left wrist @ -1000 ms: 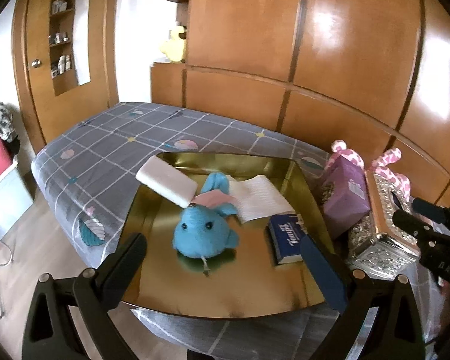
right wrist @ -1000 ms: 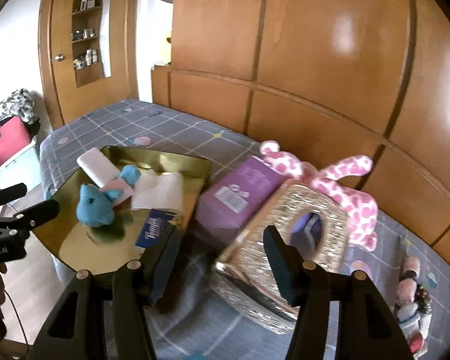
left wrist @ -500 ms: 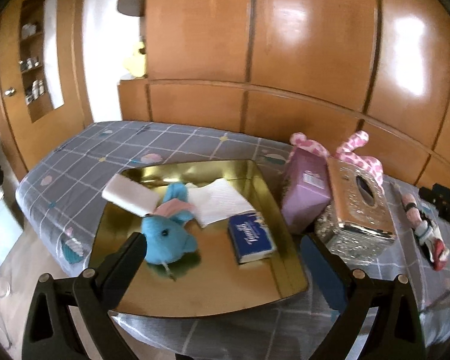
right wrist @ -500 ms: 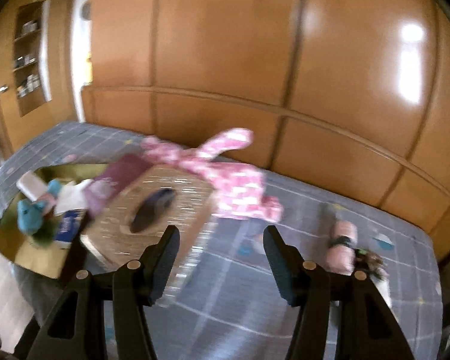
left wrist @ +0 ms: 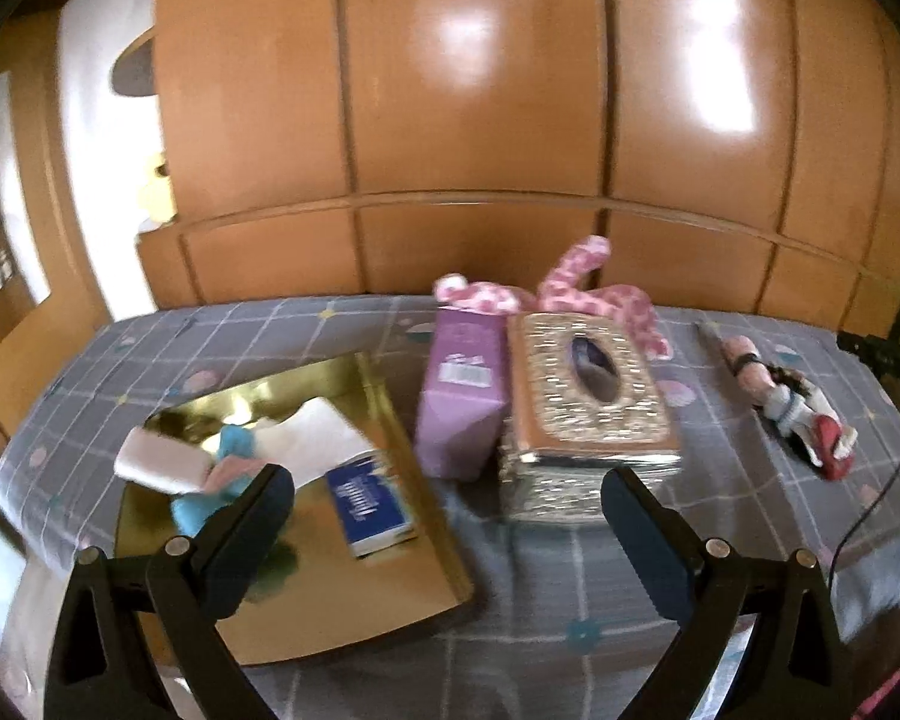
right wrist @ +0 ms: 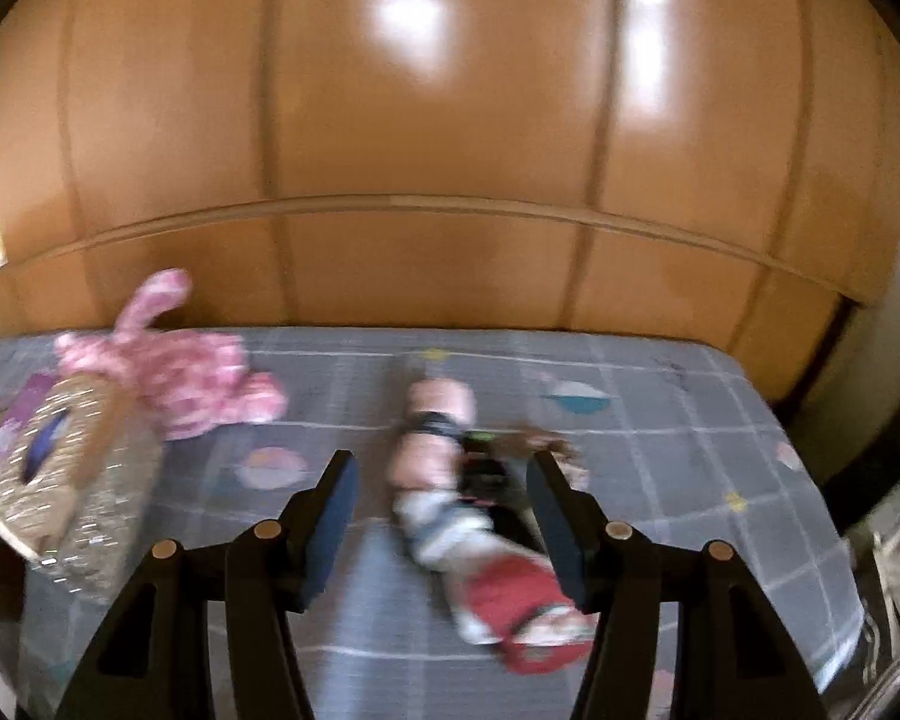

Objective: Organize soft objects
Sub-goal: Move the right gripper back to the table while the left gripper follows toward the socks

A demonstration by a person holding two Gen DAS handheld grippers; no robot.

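Observation:
In the left wrist view a gold tray [left wrist: 342,600] lies on the bed at the left. It holds a blue plush [left wrist: 189,510], a white folded cloth [left wrist: 156,468], a white tissue [left wrist: 324,438] and a blue tissue pack [left wrist: 369,507]. My left gripper [left wrist: 447,498] hangs open and empty above the tray's right edge. A pink spotted plush [left wrist: 594,294] lies behind the boxes. A soft doll [right wrist: 432,462] lies on the bedspread, and my right gripper [right wrist: 441,474] hovers open over it, blurred, with the doll showing between its fingers and apart from them.
A purple tissue pack [left wrist: 462,396] stands against an ornate silver tissue box [left wrist: 588,396] mid-bed. The doll [left wrist: 792,402] is at the far right in the left wrist view. Wooden wall panels [right wrist: 450,150] rise behind the checked bedspread [right wrist: 660,420].
Both views have swung to the right. The left view went from the tray toward the boxes. The right view swept past the tissue box and pink plush to the doll. Both grippers stayed open.

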